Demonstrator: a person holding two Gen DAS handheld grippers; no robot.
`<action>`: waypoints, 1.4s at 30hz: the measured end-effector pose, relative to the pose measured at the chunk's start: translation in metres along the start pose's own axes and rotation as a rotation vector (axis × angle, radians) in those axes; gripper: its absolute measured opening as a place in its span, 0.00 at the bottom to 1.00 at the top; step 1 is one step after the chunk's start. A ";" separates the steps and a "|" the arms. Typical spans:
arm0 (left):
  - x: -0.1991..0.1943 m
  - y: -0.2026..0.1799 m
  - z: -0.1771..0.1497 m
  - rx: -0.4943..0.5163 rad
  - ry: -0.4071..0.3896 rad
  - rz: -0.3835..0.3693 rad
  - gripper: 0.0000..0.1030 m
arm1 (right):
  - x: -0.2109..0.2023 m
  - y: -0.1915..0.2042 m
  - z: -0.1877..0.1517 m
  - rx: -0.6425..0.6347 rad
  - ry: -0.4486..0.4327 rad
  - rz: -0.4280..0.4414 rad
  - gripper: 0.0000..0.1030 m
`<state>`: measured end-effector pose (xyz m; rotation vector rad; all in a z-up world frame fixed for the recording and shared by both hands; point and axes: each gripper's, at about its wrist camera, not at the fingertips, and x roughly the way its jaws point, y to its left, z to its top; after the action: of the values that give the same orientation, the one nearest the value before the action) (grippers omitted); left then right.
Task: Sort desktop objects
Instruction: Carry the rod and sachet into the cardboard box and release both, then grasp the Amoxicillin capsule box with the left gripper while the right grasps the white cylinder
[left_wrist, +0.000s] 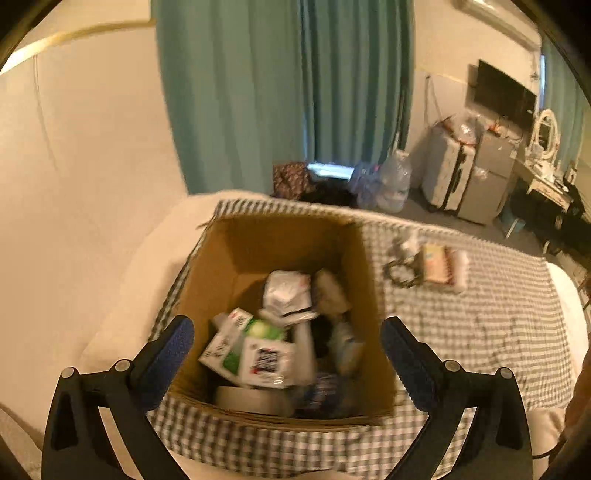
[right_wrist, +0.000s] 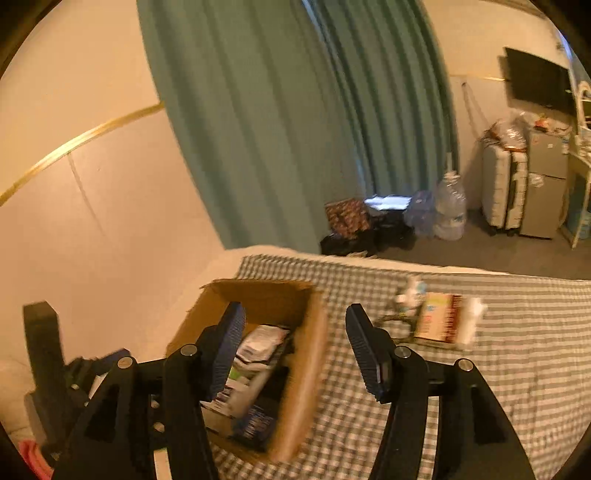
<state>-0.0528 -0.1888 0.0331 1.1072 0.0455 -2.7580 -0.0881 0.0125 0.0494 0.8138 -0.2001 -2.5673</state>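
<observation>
Leftovers right of centre on the checked bed: flat packet (left_wrist: 437, 267), dark cord (left_wrist: 400, 273), beside the cardboard box (left_wrist: 288, 236). Both tongs (left_wrist: 286, 354) (right_wrist: 295, 350) gape, empty. We judge the packet light, stiff; pinch its long edges.

My left claw (left_wrist: 286, 350) is matte black plastic: two angular arms with triangular cut-outs, each carrying round silver screw heads at the pivots. Its fingers (left_wrist: 168, 354) end in dark blue pads with a fine ribbed texture. My right claw (right_wrist: 295, 347) is built the same (black linkage, silver screws), its blue pads (right_wrist: 231, 347) showing clear horizontal ridges along their faces.
</observation>
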 end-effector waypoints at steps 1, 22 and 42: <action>-0.007 -0.014 0.000 0.012 -0.013 -0.009 1.00 | -0.010 -0.012 -0.001 0.009 -0.005 -0.017 0.56; 0.125 -0.227 -0.018 0.070 0.110 -0.089 1.00 | 0.010 -0.242 -0.066 0.261 0.085 -0.182 0.56; 0.275 -0.253 0.006 0.081 0.101 -0.180 1.00 | 0.223 -0.324 -0.060 0.271 0.295 -0.079 0.34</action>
<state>-0.2943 0.0204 -0.1609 1.3249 0.0486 -2.8813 -0.3345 0.2011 -0.1993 1.3113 -0.4370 -2.4844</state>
